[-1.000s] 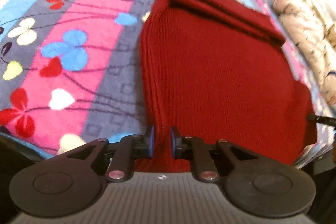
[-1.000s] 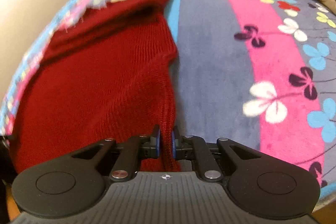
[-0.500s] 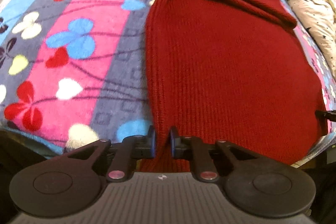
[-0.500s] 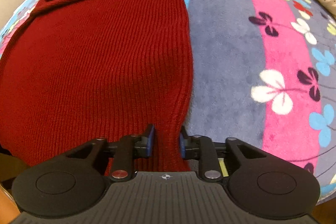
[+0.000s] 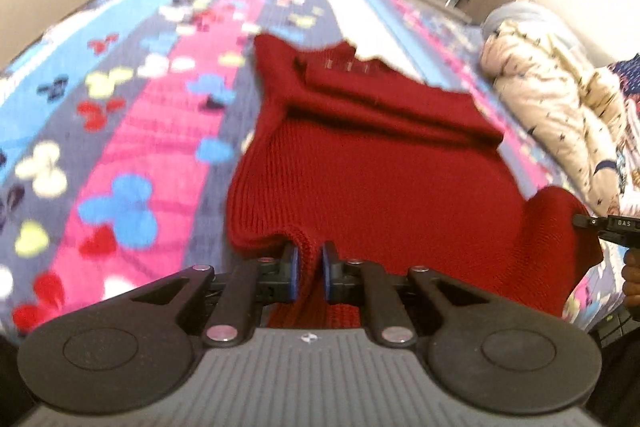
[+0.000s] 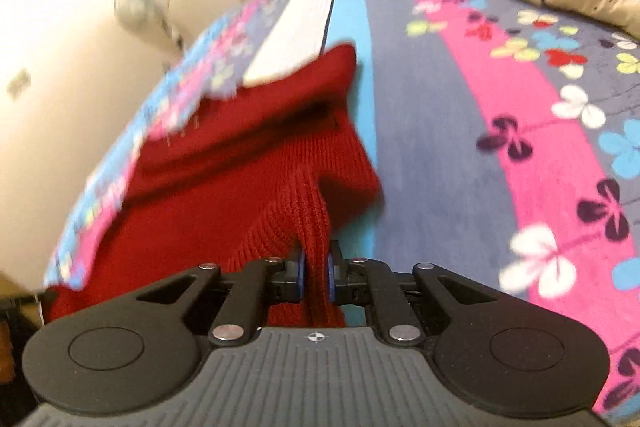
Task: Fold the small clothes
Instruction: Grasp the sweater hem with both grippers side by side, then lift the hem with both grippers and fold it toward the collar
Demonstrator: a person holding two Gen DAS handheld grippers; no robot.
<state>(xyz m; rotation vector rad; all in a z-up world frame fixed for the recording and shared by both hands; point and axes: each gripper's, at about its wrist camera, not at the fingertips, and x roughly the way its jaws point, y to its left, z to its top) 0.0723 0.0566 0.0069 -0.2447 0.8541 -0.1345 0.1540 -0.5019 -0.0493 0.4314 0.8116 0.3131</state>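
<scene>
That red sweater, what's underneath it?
Under the red sweater lies a striped blanket printed with clover shapes, spread over a bed. A white stripe shows beyond the collar. The blanket's pattern directly beneath the sweater is covered, so anything else there cannot be seen.

Left wrist view close over its tool (image 5: pixel 308 269), angled down, right wrist alike, both sharing red sweater (image 5: pixel 372 163)

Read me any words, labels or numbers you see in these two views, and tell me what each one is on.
"BAS": white letters on the black bar at the right edge of the left view, cut off by the frame.
Red sweater: no readable text.
Blanket: flower pattern only, no words.
Right view: no text.
</scene>
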